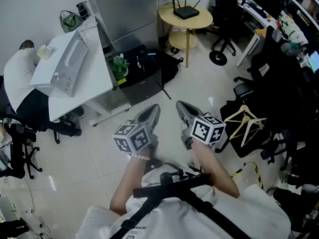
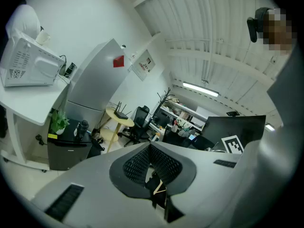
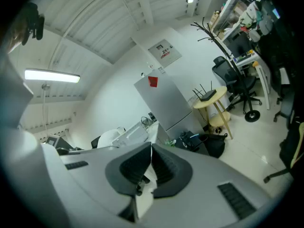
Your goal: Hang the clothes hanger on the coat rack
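Both grippers, left gripper and right gripper, have their jaws pressed together with nothing between them. I judge the pale wooden clothes hanger, lying along the black bag's top edge, light, rigid and smooth; grasp one shoulder near the hook.

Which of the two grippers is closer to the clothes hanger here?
The right gripper: the pale hanger lies just off its side, while the left gripper sits beyond it, farther away.
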A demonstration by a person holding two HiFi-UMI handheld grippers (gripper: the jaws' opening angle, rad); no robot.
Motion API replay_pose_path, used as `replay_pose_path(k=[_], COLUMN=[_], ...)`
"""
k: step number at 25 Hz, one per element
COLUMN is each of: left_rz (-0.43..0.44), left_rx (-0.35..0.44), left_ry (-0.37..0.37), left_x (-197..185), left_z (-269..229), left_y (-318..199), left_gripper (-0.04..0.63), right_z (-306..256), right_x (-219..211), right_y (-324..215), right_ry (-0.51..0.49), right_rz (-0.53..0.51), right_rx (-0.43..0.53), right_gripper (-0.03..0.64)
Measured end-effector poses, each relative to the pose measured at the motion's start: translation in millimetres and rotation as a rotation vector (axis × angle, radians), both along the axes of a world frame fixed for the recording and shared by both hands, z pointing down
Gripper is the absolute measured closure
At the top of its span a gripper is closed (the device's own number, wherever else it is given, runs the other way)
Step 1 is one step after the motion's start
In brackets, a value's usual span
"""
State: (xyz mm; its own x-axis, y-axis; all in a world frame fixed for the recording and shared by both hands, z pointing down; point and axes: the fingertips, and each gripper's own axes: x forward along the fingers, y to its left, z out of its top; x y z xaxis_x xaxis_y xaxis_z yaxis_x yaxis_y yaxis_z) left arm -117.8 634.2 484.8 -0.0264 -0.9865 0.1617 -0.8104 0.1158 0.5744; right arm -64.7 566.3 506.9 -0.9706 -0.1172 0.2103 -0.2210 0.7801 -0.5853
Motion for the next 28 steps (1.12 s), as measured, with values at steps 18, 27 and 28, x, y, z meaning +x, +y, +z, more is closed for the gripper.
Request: replay_pose_path(k=[18, 27, 28], left_rz=[0.195, 0.294, 0.305], left_rx=[-0.041, -0.1, -0.107], left_ry=[-0.022, -0.017, -0.019], left_x=[154.6, 240.0, 247.8], left_z=[19.9, 45.1, 47.0], left_y=[-58.0, -84.6, -86.8], left_gripper=[0.597, 0.598, 0.598], right_z=[8.1, 36.8, 41.3], right_x=[154.1, 256.9, 268.6], right_y=[-52.5, -79.3, -82.3], right_ry=[-0.025, 0.02, 0.024], right_rz=[0.175, 0.292, 0.31], right_rx=[-0.004, -0.04, -0.05], right_gripper=[0.47, 0.46, 0.457])
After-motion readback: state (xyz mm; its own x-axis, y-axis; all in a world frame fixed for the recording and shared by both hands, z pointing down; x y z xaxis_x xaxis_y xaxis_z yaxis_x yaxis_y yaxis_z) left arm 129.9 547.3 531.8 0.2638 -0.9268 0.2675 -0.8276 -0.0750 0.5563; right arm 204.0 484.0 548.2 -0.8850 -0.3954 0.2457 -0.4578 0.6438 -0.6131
